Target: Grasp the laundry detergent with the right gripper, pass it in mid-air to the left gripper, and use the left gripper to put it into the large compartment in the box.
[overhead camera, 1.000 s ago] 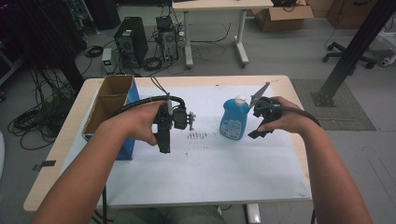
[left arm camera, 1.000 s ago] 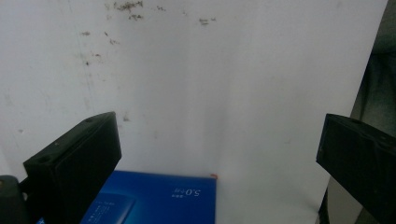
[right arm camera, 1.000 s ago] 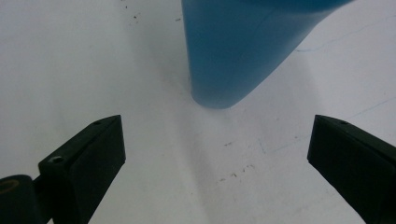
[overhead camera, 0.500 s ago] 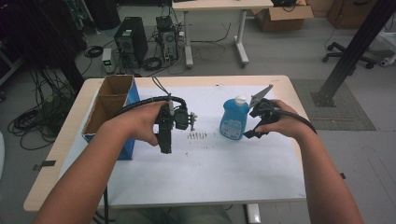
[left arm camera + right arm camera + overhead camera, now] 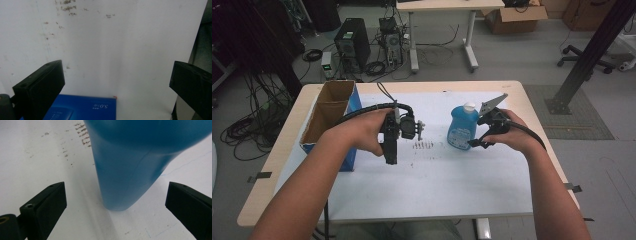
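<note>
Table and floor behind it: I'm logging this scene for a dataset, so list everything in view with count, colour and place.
bottle: one, blue with white cap, upright on the sheet, right of centre
box: one, blue outside, brown inside, open, table's left side
sheet: one, white with dark specks, covering the tabletop
table: one, light wood
second table: one, light top, behind
computer tower: one, black, on the floor behind
cardboard box: one, brown, far floor
left hand-held gripper: black, open, mid-table
right hand-held gripper: black, open, jaws either side of the bottle
forearms: two, from the bottom
</note>
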